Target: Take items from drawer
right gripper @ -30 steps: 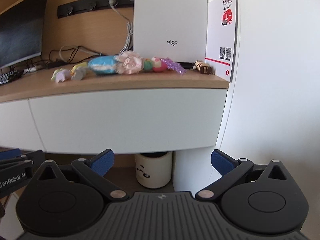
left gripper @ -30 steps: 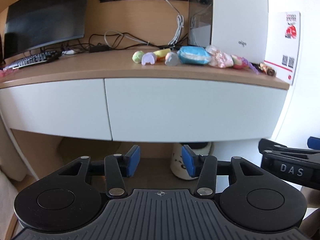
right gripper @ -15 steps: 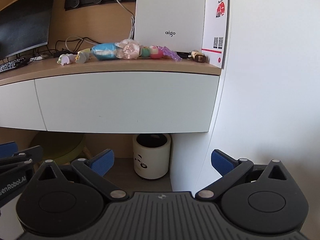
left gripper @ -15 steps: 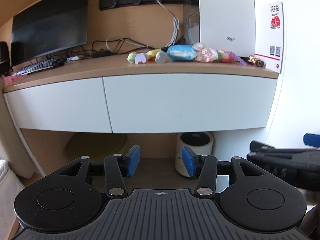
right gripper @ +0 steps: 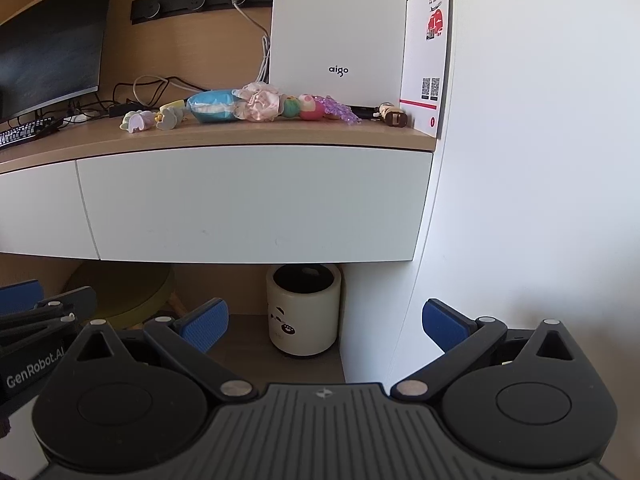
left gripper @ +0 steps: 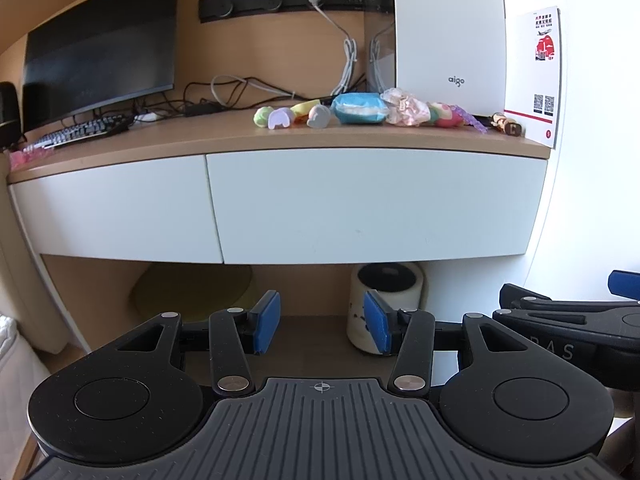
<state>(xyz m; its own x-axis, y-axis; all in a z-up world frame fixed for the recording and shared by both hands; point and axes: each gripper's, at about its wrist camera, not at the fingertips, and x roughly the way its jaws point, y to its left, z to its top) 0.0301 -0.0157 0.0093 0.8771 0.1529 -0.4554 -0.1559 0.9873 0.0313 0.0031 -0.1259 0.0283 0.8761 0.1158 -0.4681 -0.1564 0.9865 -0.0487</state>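
Two white drawers hang under the wooden desk; the right drawer point(left gripper: 376, 204) point(right gripper: 252, 200) and the left drawer point(left gripper: 116, 208) are both closed. Several small toys lie in a row on the desktop, among them a blue packet point(left gripper: 360, 109) point(right gripper: 214, 106) and a pink bundle point(left gripper: 406, 107) point(right gripper: 260, 102). My left gripper point(left gripper: 320, 322) is open and empty, held well back from the drawers. My right gripper point(right gripper: 326, 324) is open wider, also empty, below the right drawer's front.
A monitor point(left gripper: 100, 44) and keyboard point(left gripper: 76, 130) stand at the desk's left. A white box marked aigo point(right gripper: 338, 28) and a card with red print point(right gripper: 426, 52) stand at the right by the white wall. Under the desk sit a cream bin point(right gripper: 304, 308) and a yellow-green stool point(right gripper: 120, 292).
Both grippers have drawn back from the desk, so the drawers and the toys look smaller and more of the space underneath shows. The jaws stand as before.
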